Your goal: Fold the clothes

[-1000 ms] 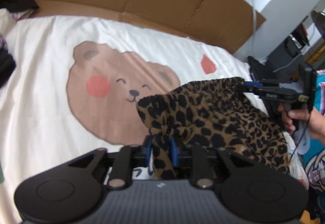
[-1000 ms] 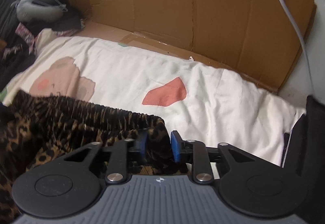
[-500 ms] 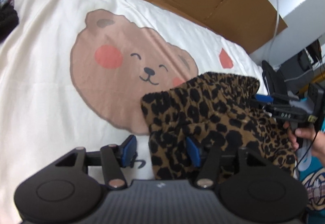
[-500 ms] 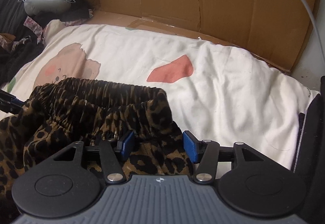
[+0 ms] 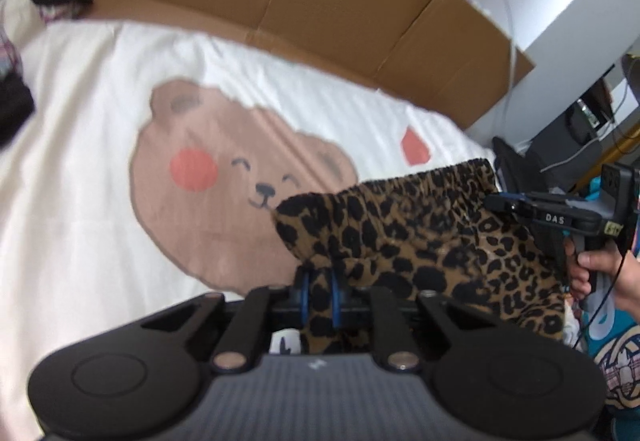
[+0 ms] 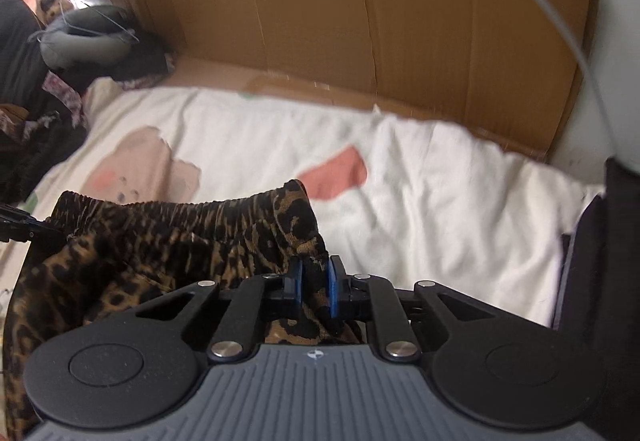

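Both grippers, left gripper [image 5: 319, 299] and right gripper [image 6: 315, 291], had just closed on your gathered leopard-print fabric garment [image 5: 420, 225], where thin pinches could slip if you pulled apart.

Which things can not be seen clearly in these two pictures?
- Leopard-print garment: left wrist view, its lower part is hidden behind the left gripper.
- Same garment: right wrist view, cut off by the left edge and covered by the right gripper.
- Clutter beyond the bed: blurred, right wrist view.
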The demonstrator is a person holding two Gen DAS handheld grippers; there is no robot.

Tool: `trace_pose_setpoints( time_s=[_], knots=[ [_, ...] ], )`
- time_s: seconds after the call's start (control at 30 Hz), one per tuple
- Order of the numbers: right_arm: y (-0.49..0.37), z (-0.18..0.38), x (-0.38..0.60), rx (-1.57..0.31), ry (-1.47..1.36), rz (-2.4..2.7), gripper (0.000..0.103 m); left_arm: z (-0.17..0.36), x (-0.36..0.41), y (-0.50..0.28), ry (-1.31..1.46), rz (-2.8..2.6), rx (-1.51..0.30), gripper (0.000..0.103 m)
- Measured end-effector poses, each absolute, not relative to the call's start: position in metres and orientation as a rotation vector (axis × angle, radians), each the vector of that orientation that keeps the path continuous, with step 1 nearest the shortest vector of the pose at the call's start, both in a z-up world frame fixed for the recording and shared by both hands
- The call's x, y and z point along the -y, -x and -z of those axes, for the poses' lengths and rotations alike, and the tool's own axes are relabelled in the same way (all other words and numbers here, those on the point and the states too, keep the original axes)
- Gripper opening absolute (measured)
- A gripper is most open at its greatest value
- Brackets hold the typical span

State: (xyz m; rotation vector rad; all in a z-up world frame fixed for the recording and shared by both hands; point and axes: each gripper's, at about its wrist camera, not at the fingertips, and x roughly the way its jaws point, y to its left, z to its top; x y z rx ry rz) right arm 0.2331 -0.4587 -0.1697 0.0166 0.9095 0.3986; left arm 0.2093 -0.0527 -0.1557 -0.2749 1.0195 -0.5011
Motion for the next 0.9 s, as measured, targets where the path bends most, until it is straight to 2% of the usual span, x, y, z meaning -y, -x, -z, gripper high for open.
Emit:
trace_pose_setpoints(
  time_s=[0.23, 0.9],
  knots=[
    [-0.199, 0.101, 0.451, -0.788, 0.031, -0.4, 0.01, 0.078, 0.053, -0.184, 0.137, 0.557, -0.881, 0.01],
    [-0.062, -0.107, 0.474, -0.474, 0.022, -0.377, 0.009, -0.115, 0.045, -0.084, 0.007, 0.679, -0.546, 0.009]
  ],
)
